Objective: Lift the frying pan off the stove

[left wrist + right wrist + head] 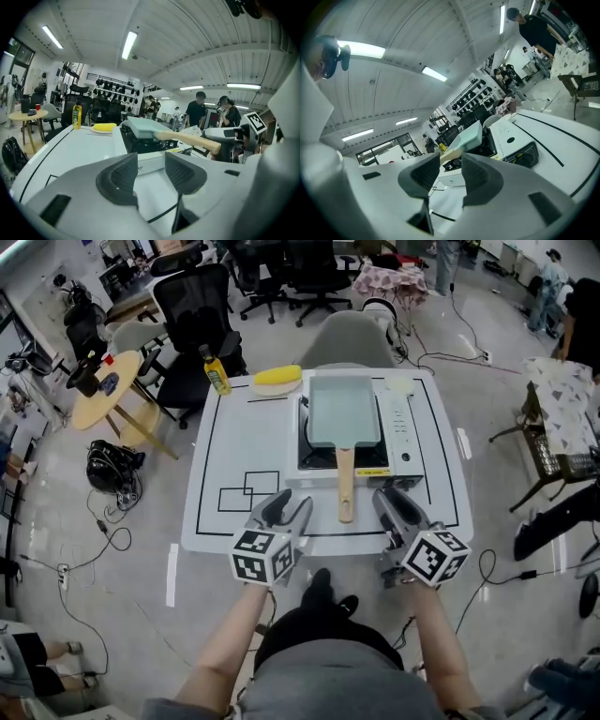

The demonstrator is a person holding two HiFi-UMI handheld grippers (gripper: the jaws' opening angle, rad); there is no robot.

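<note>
A pale blue-green rectangular frying pan (pixel 343 411) sits on a white portable stove (pixel 400 432) on the white table (pixel 239 442). Its wooden handle (pixel 346 486) points toward me. My left gripper (pixel 289 509) hovers over the table's near edge, just left of the handle's end, open and empty. My right gripper (pixel 394 502) hovers just right of the handle, also open and empty. In the left gripper view the pan (pixel 143 125) and handle (pixel 187 139) lie beyond the left gripper (pixel 151 173), to the right. In the right gripper view the pan (pixel 469 136) shows past the right gripper (pixel 449 174).
A yellow bottle (pixel 217 370) and a yellow item on a plate (pixel 277 377) stand at the table's far left. Black outlines are drawn on the table top. Office chairs (pixel 192 310), a round wooden table (pixel 103 390) and people stand around.
</note>
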